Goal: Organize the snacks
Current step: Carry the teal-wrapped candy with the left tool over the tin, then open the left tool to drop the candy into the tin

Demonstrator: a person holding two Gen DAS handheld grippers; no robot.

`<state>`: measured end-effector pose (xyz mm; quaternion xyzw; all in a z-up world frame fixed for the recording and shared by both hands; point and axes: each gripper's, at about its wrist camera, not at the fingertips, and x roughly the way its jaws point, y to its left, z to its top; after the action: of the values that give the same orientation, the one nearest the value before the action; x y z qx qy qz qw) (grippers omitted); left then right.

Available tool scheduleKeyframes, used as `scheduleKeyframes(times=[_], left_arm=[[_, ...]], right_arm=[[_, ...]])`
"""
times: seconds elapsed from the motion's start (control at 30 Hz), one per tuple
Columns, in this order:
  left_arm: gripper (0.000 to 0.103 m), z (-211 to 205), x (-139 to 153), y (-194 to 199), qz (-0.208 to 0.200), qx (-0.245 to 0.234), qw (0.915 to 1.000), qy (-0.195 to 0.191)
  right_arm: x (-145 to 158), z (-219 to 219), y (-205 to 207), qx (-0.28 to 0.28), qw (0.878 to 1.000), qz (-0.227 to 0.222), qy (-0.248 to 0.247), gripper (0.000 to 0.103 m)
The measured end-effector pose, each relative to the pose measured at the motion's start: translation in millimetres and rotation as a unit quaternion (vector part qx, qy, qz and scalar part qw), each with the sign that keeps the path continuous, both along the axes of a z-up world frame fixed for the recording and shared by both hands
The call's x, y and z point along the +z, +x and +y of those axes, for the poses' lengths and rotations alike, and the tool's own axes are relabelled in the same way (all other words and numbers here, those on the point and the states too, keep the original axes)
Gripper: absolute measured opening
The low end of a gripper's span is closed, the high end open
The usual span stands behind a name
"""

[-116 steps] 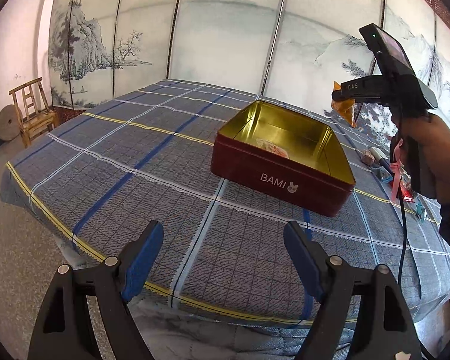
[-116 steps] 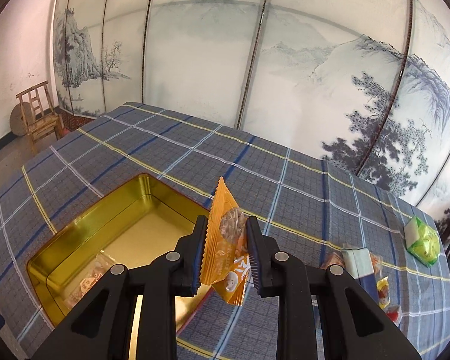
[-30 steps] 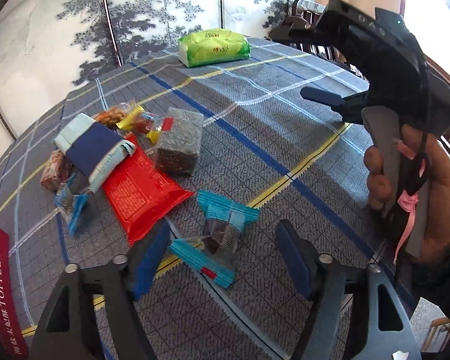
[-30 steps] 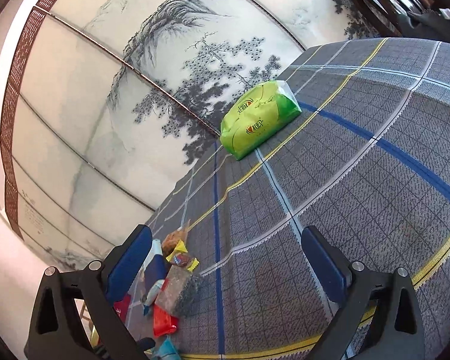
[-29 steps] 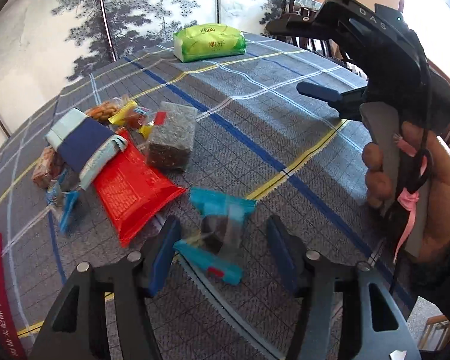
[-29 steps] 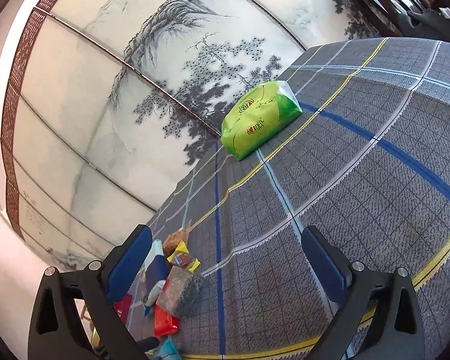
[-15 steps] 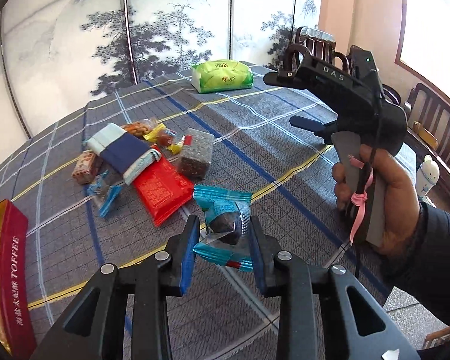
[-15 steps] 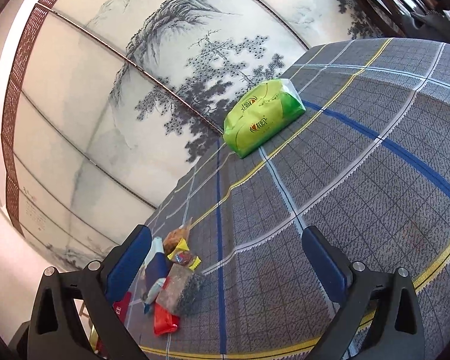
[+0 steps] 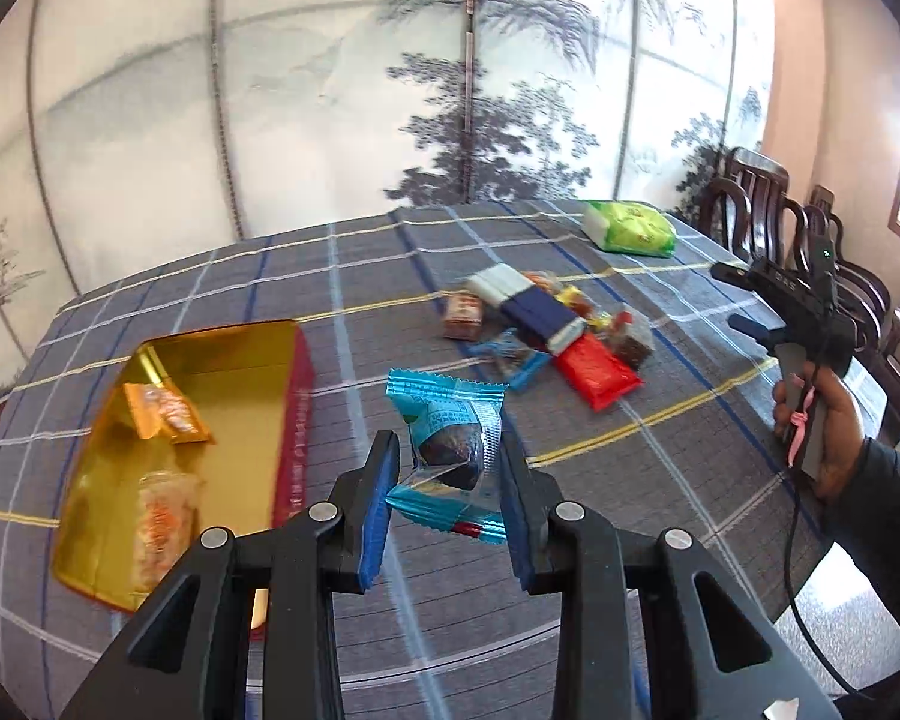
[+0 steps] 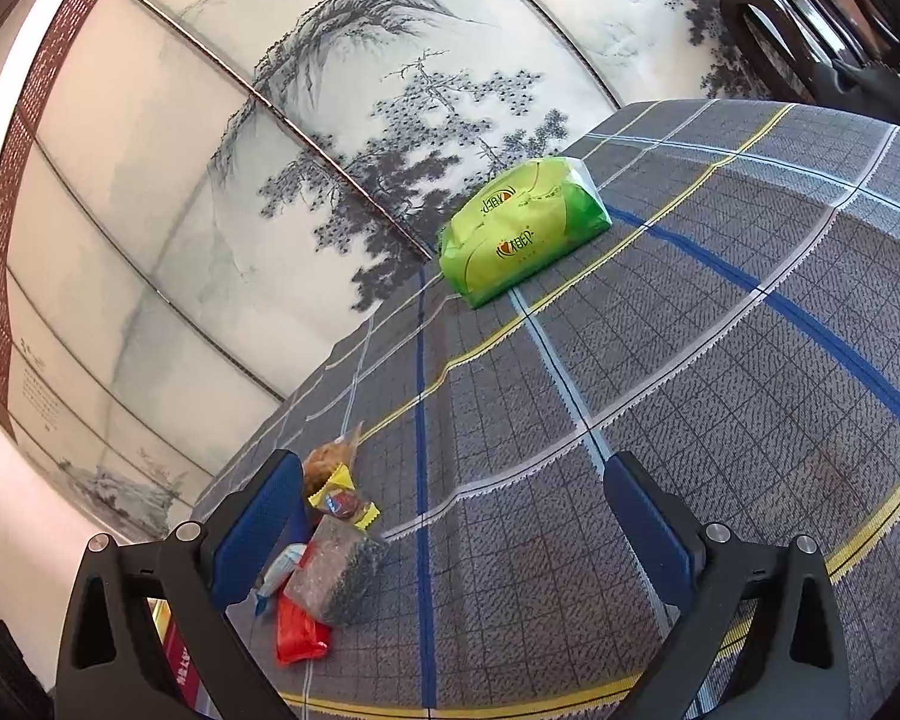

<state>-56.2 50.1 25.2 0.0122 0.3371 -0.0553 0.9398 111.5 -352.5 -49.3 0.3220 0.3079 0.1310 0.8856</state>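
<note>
My left gripper (image 9: 447, 489) is shut on a blue-wrapped snack (image 9: 450, 438) with a dark centre and holds it above the table. A red tin with a gold inside (image 9: 297, 414) stands to the left and holds an orange packet (image 9: 165, 414) and another pale packet (image 9: 162, 519). A pile of snacks (image 9: 546, 330) lies beyond, with a red packet (image 9: 597, 369) in front. My right gripper (image 10: 453, 519) is open and empty over the cloth; it also shows at the right in the left wrist view (image 9: 795, 312). The pile (image 10: 330, 558) lies by its left finger.
A green bag (image 9: 630, 228) lies at the table's far right; it also shows in the right wrist view (image 10: 522, 228). Dark wooden chairs (image 9: 768, 204) stand past the right edge. A painted folding screen (image 9: 390, 90) runs behind the table.
My left gripper closed on the blue snack, lifted it off the cloth and swung left, bringing the tin into view. The right gripper stayed open and barely moved.
</note>
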Motion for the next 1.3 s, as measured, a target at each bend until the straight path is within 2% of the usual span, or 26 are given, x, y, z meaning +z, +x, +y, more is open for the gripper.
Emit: scheduleKeyframes(times=[0.27, 0.47, 0.63, 0.83, 0.97, 1.3], left_arm=[[0.029, 112.0, 4.1, -9.9, -0.006, 0.123, 0.9923, -0.011], [0.029, 151.4, -2.6, -3.2, 0.011, 0.155, 0.9875, -0.022], [0.029, 154.3, -5.9, 21.1, 0.024, 0.158, 0.9866, -0.033], [0.029, 145.7, -13.0, 70.7, 0.067, 0.156, 0.9837, -0.058], [0.029, 142.6, -21.5, 103.3, 0.109, 0.161, 0.9778, -0.078], [0.029, 154.0, -57.7, 167.6, 0.184, 0.187, 0.9624, -0.070]], right_arm=[[1.6, 7.4, 0.7, 0.002, 1.000, 0.006, -0.029, 0.100], [0.7, 7.9, 1.3, -0.003, 0.999, 0.012, -0.034, 0.100], [0.7, 8.1, 1.7, -0.005, 0.999, 0.015, -0.037, 0.100], [0.8, 8.3, 2.3, -0.006, 0.999, 0.015, -0.035, 0.100], [0.6, 8.1, 2.3, -0.006, 0.999, 0.015, -0.035, 0.100], [1.5, 7.5, 1.9, 0.001, 0.999, 0.012, -0.032, 0.101]])
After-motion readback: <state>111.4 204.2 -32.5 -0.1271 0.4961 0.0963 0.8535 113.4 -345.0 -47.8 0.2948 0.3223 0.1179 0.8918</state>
